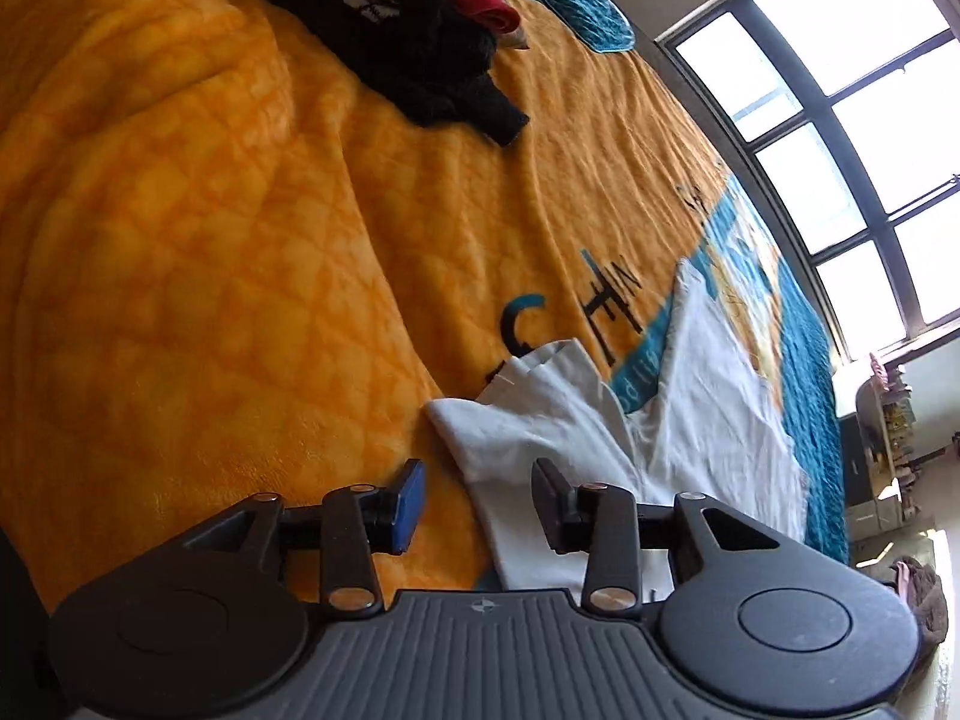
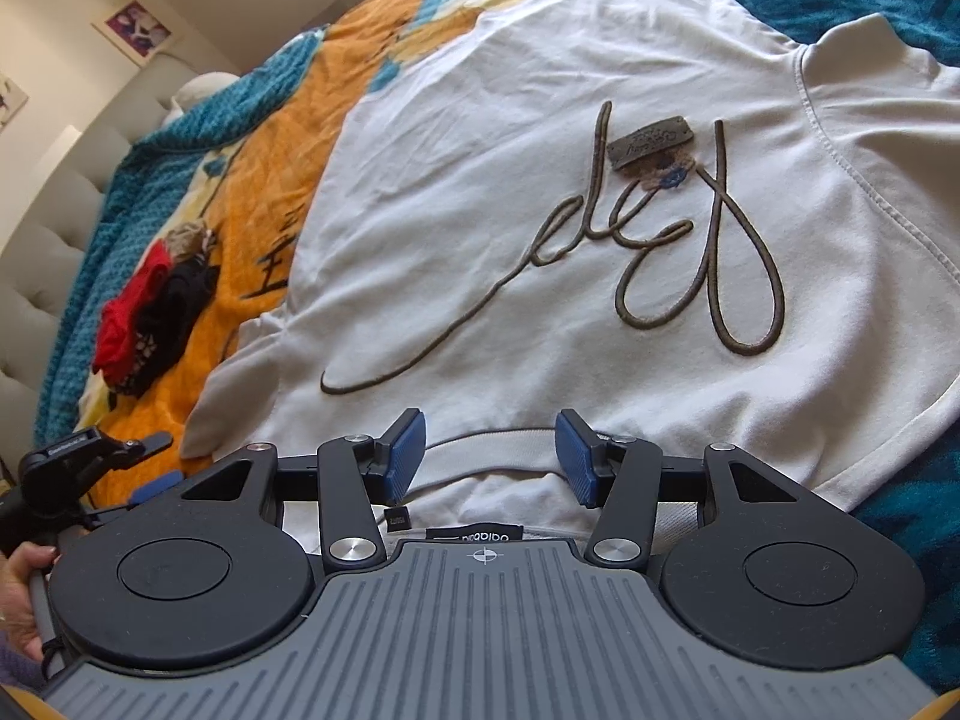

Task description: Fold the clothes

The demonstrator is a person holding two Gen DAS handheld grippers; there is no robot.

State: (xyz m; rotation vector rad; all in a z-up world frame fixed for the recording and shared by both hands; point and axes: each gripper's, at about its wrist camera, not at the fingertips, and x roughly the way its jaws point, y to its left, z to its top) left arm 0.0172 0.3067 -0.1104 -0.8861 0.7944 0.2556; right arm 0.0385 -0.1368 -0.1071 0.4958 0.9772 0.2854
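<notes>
Right wrist view: I hold the right claw (image 2: 491, 456) over the collar (image 2: 480, 450) of a white T-shirt (image 2: 480, 192) spread face-up on a bed, jaws apart and gripping nothing. The ribbed neckline runs between the two blue pads (image 2: 410, 450), and the shirt's body with its looping brown script (image 2: 660, 228) stretches ahead of the claw. Off to the claw's left, well apart, a pile of red and black clothes (image 2: 144, 324) waits on the orange blanket (image 2: 252, 192).

Left wrist view: my left claw (image 1: 479, 501) is also spread wide and empty, hovering at the shirt's sleeve (image 1: 528, 420), which lies bunched just ahead of its fingertips. One pad sits over orange blanket, the other over white cloth.

I judge the fold has not begun; both claws appear to be lining up a grasp. The risks as I see them: the plush blanket could be pinched along with the shirt and drag upward; the right claw could catch only the top layer of the collar, letting the back sag; and the crumpled sleeve could get folded in crooked if it isn't flattened first.
</notes>
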